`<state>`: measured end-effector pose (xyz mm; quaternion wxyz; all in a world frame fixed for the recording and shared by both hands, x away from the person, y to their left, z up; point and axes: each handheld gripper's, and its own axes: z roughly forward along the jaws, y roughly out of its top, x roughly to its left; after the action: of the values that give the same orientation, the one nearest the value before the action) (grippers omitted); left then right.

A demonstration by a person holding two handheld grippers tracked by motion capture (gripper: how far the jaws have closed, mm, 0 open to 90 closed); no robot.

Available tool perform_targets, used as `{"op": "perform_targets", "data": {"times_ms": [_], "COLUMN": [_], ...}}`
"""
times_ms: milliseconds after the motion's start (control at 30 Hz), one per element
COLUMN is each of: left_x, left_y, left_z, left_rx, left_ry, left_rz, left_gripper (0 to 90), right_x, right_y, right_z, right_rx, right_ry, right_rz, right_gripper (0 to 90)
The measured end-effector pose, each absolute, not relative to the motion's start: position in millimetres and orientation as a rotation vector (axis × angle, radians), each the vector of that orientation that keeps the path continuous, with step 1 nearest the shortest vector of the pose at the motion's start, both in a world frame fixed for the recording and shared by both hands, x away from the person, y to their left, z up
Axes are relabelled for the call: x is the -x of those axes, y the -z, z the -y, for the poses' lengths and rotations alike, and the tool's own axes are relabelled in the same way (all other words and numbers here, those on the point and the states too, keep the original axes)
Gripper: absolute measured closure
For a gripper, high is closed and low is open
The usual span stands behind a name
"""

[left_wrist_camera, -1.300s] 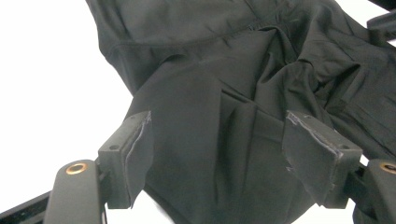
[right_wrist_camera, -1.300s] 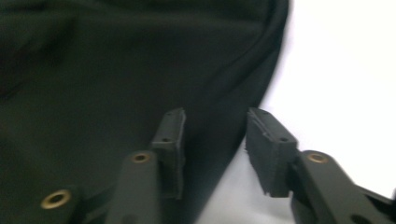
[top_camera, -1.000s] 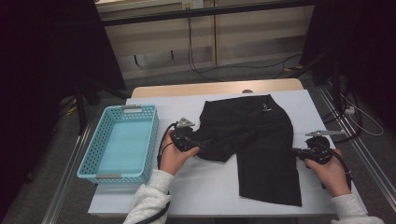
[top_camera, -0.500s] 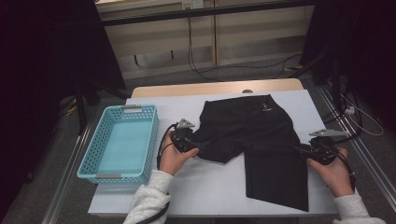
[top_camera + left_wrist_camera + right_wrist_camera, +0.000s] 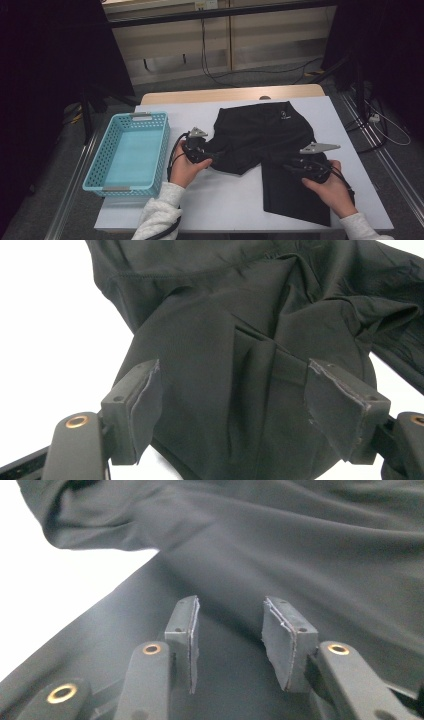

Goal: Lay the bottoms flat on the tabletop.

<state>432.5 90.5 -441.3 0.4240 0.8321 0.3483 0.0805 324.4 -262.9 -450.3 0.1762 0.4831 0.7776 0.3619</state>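
scene: a pair of black stretchy fabric shorts [image 5: 270, 145] lying on a white table [image 5: 220, 210], waistband at the far edge, one leg [image 5: 295, 192] running toward the person, the other leg bunched up sideways toward the left. A light blue plastic mesh basket [image 5: 127, 152] sits just left of it all, nothing in it.

key relation: the long leg's axis runs near-to-far, and the right gripper [image 5: 300, 167] is sitting right over the top of that leg, so it's the nearer one for grabbing it. The cloth lies directly under and ahead of its pads [image 5: 277, 630].

right gripper: jaws have just been opening, now partway apart with a clear gap. Black cloth lies below the gap but the pads aren't pinching it, so I'd call it let go.

left gripper: [image 5: 202, 152] parked at the bunched leg's hem. In the left gripper view the folded cloth [image 5: 250, 390] fills the space between widely spread pads [image 5: 145, 405]. It looks gripped on a thick fold, though honestly I can't be sure how hard it's pressing.

how the shorts look: matte, thin, soft creases, a small pale logo [image 5: 285, 116] near the waistband, and a stitched hem visible in the left gripper view.

my guess: folding for the basket, with the right needing a fresh grab on that leg.
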Motion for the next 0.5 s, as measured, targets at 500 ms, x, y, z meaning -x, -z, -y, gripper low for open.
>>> {"op": "perform_targets", "data": {"times_ms": [500], "left_x": [-431.6], "left_y": [440.2], "left_z": [-89.8], "left_rx": [-2.08], "left_ry": [-0.198], "left_rz": [-0.866], "left_gripper": [25.5], "right_x": [-316.2], "right_y": [463.1], "right_z": [204.4], "right_rx": [-1.168], "right_ry": [-1.004], "right_rz": [-2.362], "right_gripper": [60.9]}}
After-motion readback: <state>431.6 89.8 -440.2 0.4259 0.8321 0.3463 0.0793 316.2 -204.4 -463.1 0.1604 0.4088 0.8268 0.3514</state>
